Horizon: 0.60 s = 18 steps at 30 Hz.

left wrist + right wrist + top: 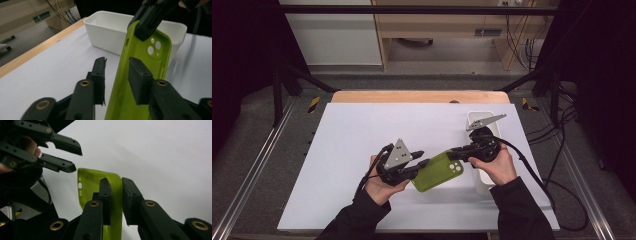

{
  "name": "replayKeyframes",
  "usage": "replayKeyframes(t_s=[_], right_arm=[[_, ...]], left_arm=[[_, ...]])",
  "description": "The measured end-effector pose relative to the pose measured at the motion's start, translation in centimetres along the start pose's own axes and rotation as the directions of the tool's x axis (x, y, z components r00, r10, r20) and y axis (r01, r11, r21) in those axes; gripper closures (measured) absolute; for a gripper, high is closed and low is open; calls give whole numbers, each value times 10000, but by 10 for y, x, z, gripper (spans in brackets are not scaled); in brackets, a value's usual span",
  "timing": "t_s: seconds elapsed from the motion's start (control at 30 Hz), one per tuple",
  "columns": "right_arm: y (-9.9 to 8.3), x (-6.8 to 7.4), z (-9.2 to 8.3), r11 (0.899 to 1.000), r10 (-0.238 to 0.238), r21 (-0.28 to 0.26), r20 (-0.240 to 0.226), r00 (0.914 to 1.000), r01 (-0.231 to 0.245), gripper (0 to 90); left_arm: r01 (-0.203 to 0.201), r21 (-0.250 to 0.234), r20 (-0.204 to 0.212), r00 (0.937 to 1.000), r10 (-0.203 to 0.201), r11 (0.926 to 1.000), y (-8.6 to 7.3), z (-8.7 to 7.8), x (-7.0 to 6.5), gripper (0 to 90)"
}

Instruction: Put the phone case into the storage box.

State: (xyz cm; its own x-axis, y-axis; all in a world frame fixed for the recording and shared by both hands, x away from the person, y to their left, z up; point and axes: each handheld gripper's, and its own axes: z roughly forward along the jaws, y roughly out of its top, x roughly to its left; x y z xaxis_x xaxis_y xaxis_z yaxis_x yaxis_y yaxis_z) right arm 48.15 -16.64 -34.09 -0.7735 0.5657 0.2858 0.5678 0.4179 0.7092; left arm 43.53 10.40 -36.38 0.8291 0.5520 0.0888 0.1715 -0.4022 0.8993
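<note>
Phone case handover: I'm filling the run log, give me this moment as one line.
phone case: green, off table | right hand-held gripper: shut on its camera end | left hand-held gripper: open, jaws astride it | white bin: behind

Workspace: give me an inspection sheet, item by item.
Surface: white sheet over a wooden table.
Job's things: green phone case held off the sheet on edge between both tools; white bin at the sheet's right side.
Clutter: nothing seen.
Grippers: right tool shut on the case's camera-cutout end; left tool open, its jaws straddling the case, one pad touching, the other apart.
Cables: one trails from each tool; the right tool's cable loops off the table's right side.
Surroundings: metal frame rails, grey floor, wooden furniture and wall cables behind.
</note>
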Motion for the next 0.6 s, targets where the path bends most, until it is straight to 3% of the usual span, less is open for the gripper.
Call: replayKeyframes(t_s=[0.17, 0.23, 0.37, 0.6], right_arm=[[0, 1, -2, 9994, -308, -121, 160, 9994, 310, 791], [0, 1, -4, 9985, -523, -155, 264, 9983, 528, 791], [-1, 1, -7, 9975, -664, -201, 447, 9968, 673, 791], [-2, 1, -13, 9930, -1108, -312, 836, 9903, 1137, 790]], left_arm=[[561, -223, -4, 9984, -561, 9982, -1, -2, 8, 504], [750, -309, 31, 9972, -749, 9967, -3, -2, 12, 407], [1312, -583, 257, 9912, -1299, 9896, -6, -4, 22, 327], [1571, -855, 196, 9876, -1560, 9839, -12, -9, 34, 204]])
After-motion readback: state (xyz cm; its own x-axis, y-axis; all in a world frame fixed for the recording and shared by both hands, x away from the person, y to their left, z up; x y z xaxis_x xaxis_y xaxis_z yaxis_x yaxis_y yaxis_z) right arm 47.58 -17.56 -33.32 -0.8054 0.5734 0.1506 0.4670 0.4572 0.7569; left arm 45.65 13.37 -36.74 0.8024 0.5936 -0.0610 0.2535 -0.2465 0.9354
